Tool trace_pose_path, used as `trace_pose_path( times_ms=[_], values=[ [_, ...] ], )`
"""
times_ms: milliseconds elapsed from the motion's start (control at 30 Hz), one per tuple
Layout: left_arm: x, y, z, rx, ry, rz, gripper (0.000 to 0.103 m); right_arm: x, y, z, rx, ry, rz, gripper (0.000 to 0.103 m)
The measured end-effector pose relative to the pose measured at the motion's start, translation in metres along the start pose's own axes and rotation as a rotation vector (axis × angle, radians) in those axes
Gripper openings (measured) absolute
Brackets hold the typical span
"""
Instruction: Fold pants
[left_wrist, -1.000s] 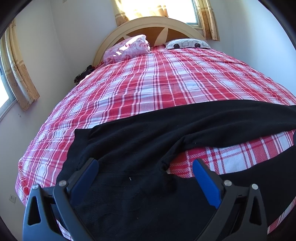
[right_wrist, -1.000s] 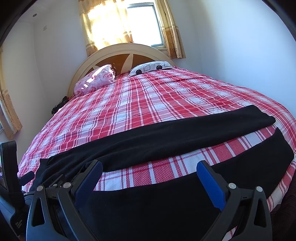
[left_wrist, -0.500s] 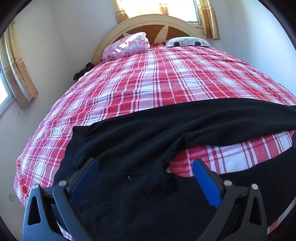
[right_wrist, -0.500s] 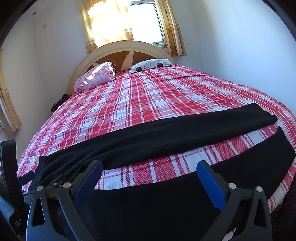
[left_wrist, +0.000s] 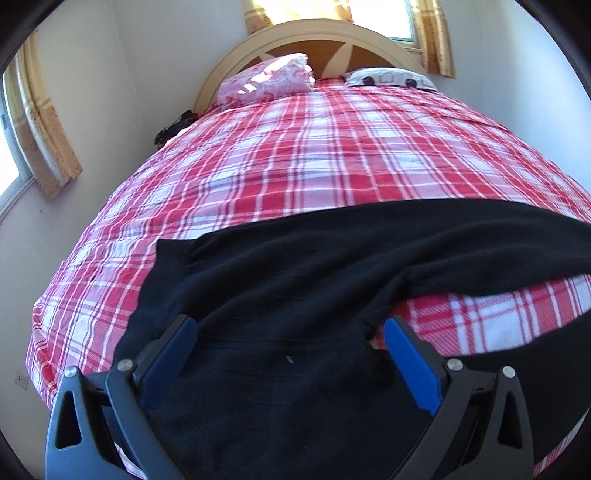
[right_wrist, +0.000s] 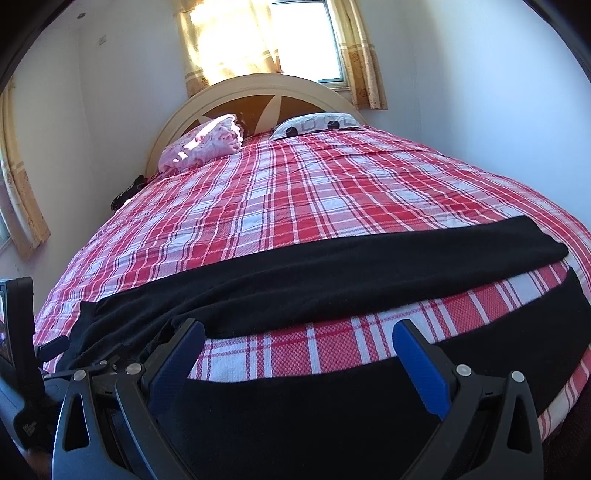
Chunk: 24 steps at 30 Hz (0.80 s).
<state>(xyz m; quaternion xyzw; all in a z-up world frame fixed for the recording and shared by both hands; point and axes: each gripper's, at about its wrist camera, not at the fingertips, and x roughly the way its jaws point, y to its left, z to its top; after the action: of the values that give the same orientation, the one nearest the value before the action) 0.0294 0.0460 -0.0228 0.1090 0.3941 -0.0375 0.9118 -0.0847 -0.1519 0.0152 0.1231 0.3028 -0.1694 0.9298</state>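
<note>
Black pants (right_wrist: 332, 273) lie spread across the plaid bed (right_wrist: 332, 192), legs apart.

A red-and-white plaid bedspread (right_wrist: 314, 206) covers the bed. At its head stands an arched cream headboard (right_wrist: 258, 86) with dark panels. A pink floral pillow (right_wrist: 203, 146) lies left of a white pillow with black dots (right_wrist: 317, 123). Yellow patterned curtains (right_wrist: 362, 55) flank the sunlit window (right_wrist: 306, 40).

Walls: plain white (right_wrist: 480, 92).
Bed: red plaid cover (right_wrist: 295, 206), arched cream headboard (right_wrist: 258, 83).
Window: sunlit behind yellow curtains (right_wrist: 229, 40).
Pillows: pink (right_wrist: 203, 147), patterned white (right_wrist: 317, 123).
</note>
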Motion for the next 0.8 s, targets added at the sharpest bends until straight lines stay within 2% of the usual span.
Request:
trace_pose_path(
  times_ms=[167, 267, 400, 467, 533, 600, 733, 800],
  values=[
    [0.020, 0.020, 0.015, -0.029, 0.026, 0.035, 0.103, 0.028, 0.003, 0.025, -0.057, 0.054, 0.065, 0.102],
    [0.030, 0.029, 0.024, -0.037, 0.023, 0.055, 0.103, 0.047, 0.011, 0.038, -0.108, 0.085, 0.072, 0.102],
    [0.050, 0.043, 0.035, -0.101, 0.057, 0.038, 0.103, 0.088, 0.030, 0.060, -0.216, 0.145, 0.208, 0.101],
    [0.065, 0.044, 0.038, -0.110, 0.088, 0.036, 0.103, 0.112, 0.041, 0.065, -0.280, 0.184, 0.232, 0.093],
    [0.078, 0.045, 0.040, -0.114, 0.110, 0.048, 0.103, 0.141, 0.056, 0.070, -0.347, 0.243, 0.251, 0.068],
    [0.086, 0.050, 0.038, -0.136, 0.128, 0.047, 0.103, 0.165, 0.069, 0.074, -0.382, 0.293, 0.276, 0.064],
    [0.104, 0.057, 0.035, -0.182, 0.167, 0.030, 0.103, 0.197, 0.091, 0.078, -0.434, 0.327, 0.314, 0.064],
    [0.112, 0.057, 0.033, -0.185, 0.188, 0.044, 0.103, 0.211, 0.100, 0.080, -0.456, 0.329, 0.326, 0.064]
  ],
)
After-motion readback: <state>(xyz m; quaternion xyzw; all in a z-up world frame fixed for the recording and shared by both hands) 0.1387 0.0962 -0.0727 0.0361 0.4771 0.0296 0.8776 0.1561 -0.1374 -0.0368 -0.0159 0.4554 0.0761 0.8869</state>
